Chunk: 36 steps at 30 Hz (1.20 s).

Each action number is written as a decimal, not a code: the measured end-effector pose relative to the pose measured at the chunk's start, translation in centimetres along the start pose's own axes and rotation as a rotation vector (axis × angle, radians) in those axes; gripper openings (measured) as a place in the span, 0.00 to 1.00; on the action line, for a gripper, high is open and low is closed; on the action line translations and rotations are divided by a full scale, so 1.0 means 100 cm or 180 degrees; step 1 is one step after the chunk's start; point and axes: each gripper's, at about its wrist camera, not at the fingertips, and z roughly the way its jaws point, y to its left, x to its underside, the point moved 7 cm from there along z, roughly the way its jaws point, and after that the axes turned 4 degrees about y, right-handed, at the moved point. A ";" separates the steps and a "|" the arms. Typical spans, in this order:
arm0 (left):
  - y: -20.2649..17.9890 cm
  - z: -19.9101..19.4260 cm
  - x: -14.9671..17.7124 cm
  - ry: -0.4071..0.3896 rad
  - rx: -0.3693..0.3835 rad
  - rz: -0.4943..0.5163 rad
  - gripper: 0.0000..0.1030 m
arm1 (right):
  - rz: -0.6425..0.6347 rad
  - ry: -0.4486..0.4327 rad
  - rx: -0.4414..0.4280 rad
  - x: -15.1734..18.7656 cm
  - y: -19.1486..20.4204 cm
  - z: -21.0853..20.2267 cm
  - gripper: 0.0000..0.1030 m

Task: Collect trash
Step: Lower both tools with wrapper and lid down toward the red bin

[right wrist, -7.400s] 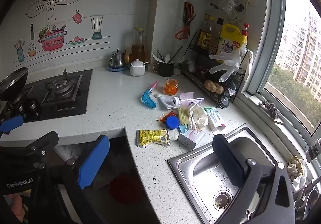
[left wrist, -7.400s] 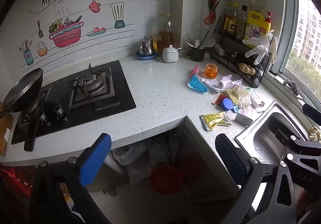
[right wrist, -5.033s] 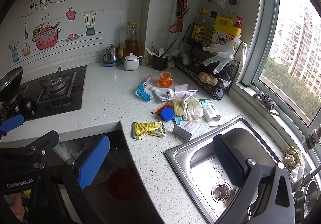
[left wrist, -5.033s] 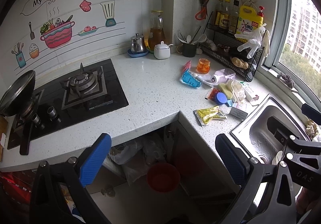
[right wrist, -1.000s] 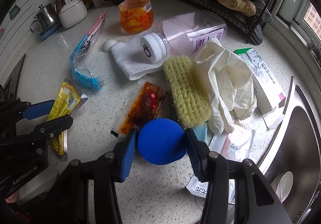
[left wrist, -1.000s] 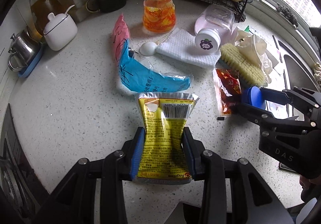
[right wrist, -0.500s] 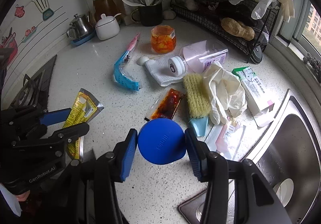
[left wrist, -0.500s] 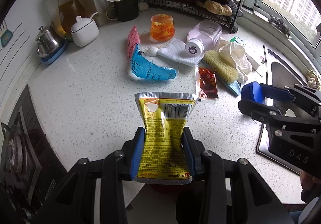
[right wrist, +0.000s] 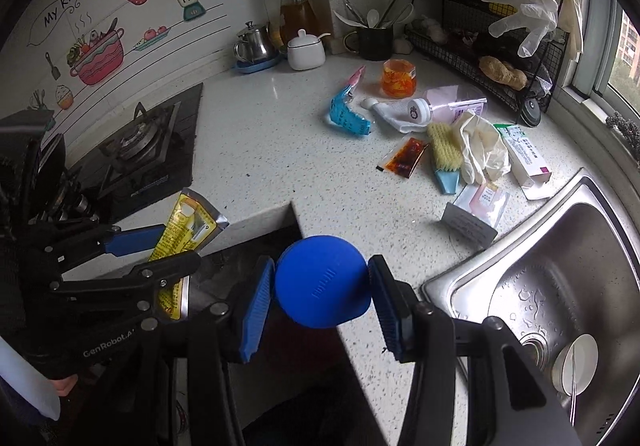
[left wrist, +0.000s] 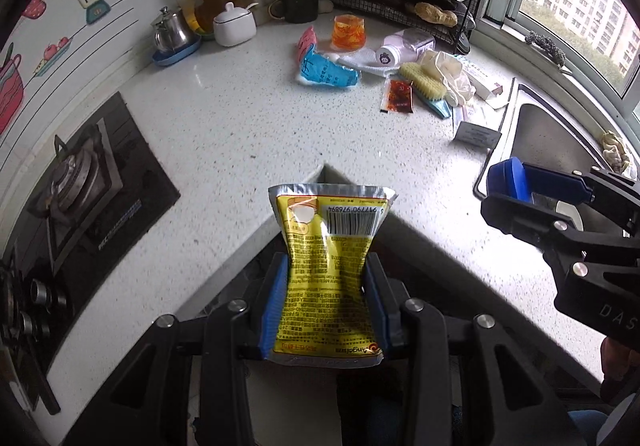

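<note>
Kitchen counter corner, both my grippers pulled back from the litter with a piece of trash each.

My left gripper (left wrist: pixel 326 310) pinches the yellow sachet (left wrist: pixel 328 274) at its waist; my right gripper (right wrist: pixel 322 286) clamps the blue lid (right wrist: pixel 322 282). A second ago both hung low over the pile; now they are above the dark gap below the countertop (left wrist: pixel 224 134), where the bin probably sits, unseen. The red sauce packet (right wrist: pixel 404 162) and blue wrapper (right wrist: pixel 346 118) remain.
</note>
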 end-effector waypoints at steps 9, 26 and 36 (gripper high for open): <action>0.015 0.013 0.087 0.0297 -0.0045 -0.0141 0.34 | -0.0033 0.0282 -0.0189 0.067 0.041 0.020 0.44; 0.038 0.216 0.161 0.0636 0.0206 0.0062 0.35 | 0.0091 0.0501 -0.0004 0.155 0.039 0.196 0.44; 0.037 0.336 0.181 0.0728 0.0352 0.0209 0.37 | 0.0208 0.0601 0.0011 0.186 0.021 0.311 0.44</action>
